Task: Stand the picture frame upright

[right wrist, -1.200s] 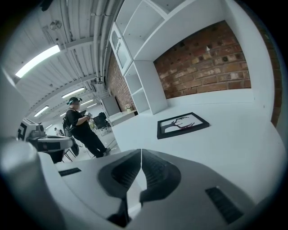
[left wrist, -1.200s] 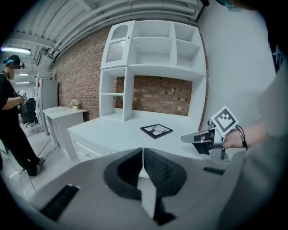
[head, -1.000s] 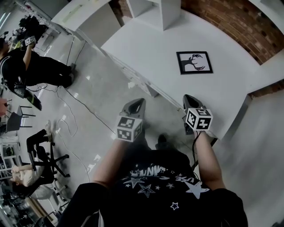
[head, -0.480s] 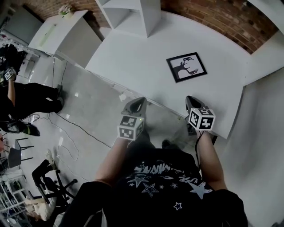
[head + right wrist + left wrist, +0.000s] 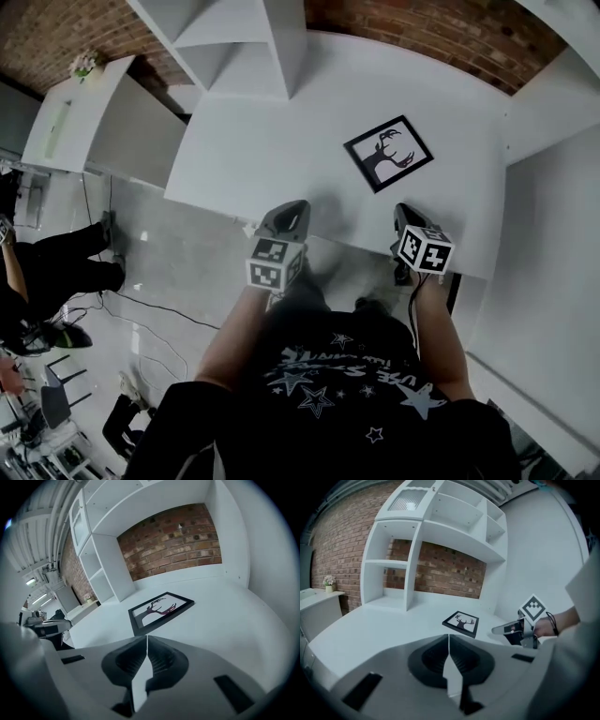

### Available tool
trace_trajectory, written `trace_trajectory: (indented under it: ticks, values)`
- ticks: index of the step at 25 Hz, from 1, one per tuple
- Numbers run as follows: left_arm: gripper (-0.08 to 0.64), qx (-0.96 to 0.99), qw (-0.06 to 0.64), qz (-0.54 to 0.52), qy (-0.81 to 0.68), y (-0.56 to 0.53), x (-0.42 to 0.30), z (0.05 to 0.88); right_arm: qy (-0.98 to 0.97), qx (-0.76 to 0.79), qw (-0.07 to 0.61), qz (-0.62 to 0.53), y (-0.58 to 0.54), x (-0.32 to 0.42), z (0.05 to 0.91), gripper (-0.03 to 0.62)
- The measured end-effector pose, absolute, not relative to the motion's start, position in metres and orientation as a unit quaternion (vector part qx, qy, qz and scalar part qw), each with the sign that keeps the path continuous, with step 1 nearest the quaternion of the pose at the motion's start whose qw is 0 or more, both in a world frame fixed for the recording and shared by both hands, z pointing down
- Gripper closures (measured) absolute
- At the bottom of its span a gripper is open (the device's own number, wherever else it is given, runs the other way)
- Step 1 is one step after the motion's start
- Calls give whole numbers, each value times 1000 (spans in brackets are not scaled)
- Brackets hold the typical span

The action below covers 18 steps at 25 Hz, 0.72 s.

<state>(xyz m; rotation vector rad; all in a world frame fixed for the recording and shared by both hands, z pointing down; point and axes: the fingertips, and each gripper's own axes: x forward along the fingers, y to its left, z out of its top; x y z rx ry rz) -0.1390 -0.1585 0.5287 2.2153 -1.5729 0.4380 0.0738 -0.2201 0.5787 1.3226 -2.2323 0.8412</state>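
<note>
**Both grippers closed, picture frame lying flat on the worktop**

I am holding my left gripper [image 5: 296, 206] and my right gripper [image 5: 401, 208] side by side over the near edge of the white worktop [image 5: 272, 131]. Neither one is touching anything. In the left gripper view my left gripper [image 5: 448, 637] is showing its jaws pressed together with nothing between them. In the right gripper view my right gripper [image 5: 146, 639] is showing the same: jaws together, nothing caught in them.

The picture frame [image 5: 388, 153] is lying flat on the worktop, black-bordered, with a dark antlered silhouette on a white ground. It is sitting turned at an angle to the worktop edge. In the head view it is lying at about 12 o'clock from my right gripper and at about 1 o'clock from my left gripper, apart from both. In the left gripper view the picture frame [image 5: 461, 623] is showing at 12 o'clock beyond the jaws, with my right gripper [image 5: 506, 629] at about 2 o'clock. In the right gripper view the picture frame [image 5: 160, 610] is lying at 12 o'clock, near the jaw tips.

A white shelf unit [image 5: 234, 37] is standing on the worktop at about 11 o'clock from the frame, against a brick wall [image 5: 412, 28]. A person [image 5: 47, 272] is standing on the floor [image 5: 169, 272] at 9 o'clock.
</note>
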Motion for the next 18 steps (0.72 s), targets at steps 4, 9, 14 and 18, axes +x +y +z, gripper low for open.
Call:
trace_trajectory:
  ticks: [4,9,14,18]
  values:
    - [541,806,202,164,-532,-174,-151,531,-775,506,203,319,-224,67,581,575]
    - [541,824,206,171,-500,-190,-163,538,-735,553,173,353,-230,65,585,575]
    - [541,840,207,179,-469,-209,-172,544,-704,584,156,373,-242,61,584,575]
    - [541,854,204,194,-437,-218,-173,547,-673,608,155,392,-250,59,589,510]
